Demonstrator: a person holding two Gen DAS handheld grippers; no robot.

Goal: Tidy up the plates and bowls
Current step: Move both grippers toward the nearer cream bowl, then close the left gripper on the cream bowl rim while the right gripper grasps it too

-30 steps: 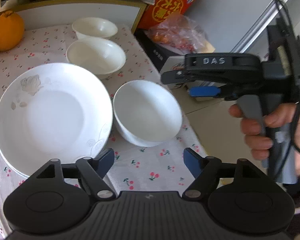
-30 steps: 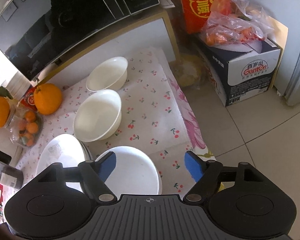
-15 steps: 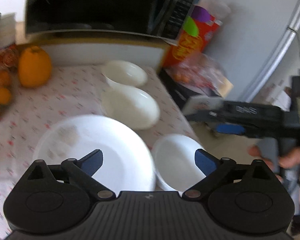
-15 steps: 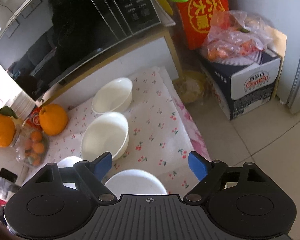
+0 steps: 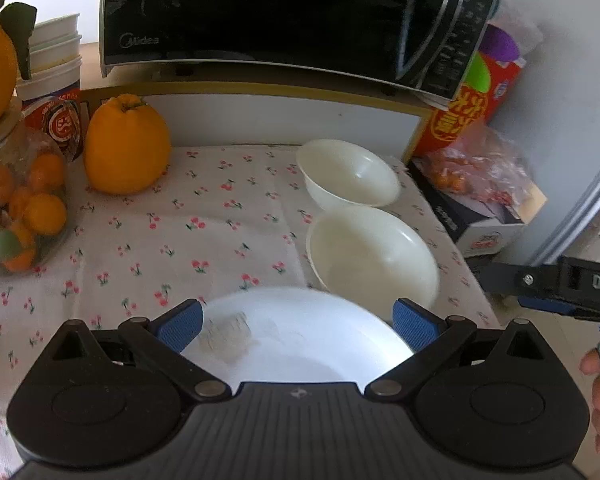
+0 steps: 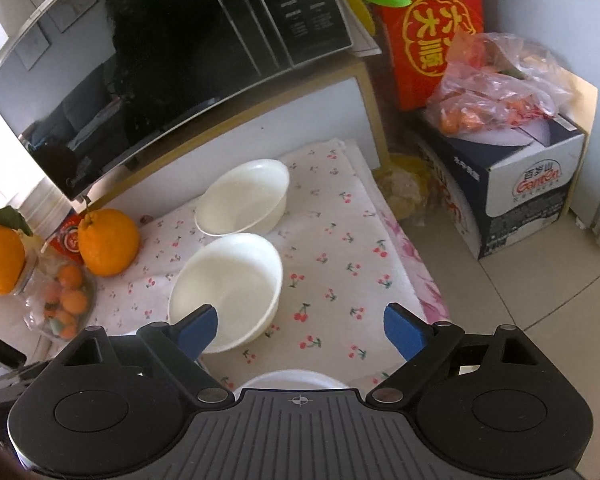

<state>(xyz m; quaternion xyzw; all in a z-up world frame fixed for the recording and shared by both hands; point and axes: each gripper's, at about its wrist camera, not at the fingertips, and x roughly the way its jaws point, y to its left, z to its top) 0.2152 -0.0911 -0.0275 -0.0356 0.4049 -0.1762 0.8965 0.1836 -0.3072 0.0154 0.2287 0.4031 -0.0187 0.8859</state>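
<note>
Both grippers have pulled back and tilted up since a second ago. Left gripper (image 5: pixel 296 326) and right gripper (image 6: pixel 300 330) are spread, empty. Three white ceramic bowls (image 6: pixel 228 288) and a white plate (image 5: pixel 300 332) sit unstacked on the cherry-print worktop (image 5: pixel 180 240); nothing organized yet.

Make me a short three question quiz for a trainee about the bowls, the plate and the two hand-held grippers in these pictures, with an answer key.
1. True or false: the left hand-held gripper is shut on the white plate.
2. Which lies closer to the microwave? A: the far bowl. B: the near bowl. C: the plate.
3. Fill in: the large orange fruit stands on the cherry-print ____.

Key: 1 false, its fingers stand spread with the plate below between them. 2 A. 3 cloth. The right hand-held gripper is open too.
</note>
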